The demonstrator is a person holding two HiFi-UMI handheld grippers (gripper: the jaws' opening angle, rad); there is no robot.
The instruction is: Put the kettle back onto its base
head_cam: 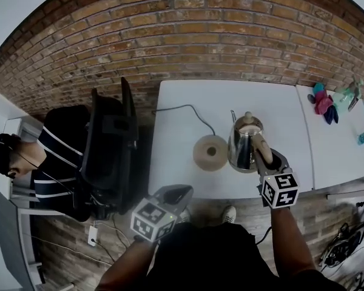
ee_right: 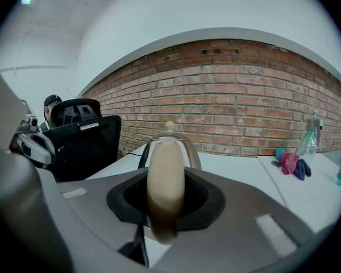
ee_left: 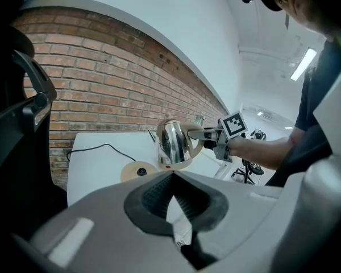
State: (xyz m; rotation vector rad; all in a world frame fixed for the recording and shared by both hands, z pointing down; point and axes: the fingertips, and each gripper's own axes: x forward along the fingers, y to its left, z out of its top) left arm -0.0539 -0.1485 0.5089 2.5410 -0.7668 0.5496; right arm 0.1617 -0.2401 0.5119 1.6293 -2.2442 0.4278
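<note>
The steel kettle (head_cam: 244, 143) is gripped by the right gripper (head_cam: 266, 157), its jaws clamped on either side of the beige handle (ee_right: 166, 178), which fills the gap between them in the right gripper view. The kettle is seen over the white table (head_cam: 261, 99), just to the right of its round beige base (head_cam: 210, 153) and not on it. From the left gripper view it looks slightly tilted; whether its bottom is clear of the tabletop cannot be told. The base lies flat near the table's front edge, and a dark cord (head_cam: 188, 109) is trailed from it toward the back-left corner.

The left gripper (head_cam: 173, 194) is held off the table's front-left edge. Its jaws are closed tip to tip, and nothing is caught between them.

Behind the table, a brick wall (head_cam: 188, 35) is seen. A black office chair (head_cam: 109, 144) stands to the left, and a seated person (head_cam: 54, 156) is beside it. On the adjoining table at the right, a spray bottle (head_cam: 352, 93) and coloured cloths (head_cam: 323, 105) are laid.
</note>
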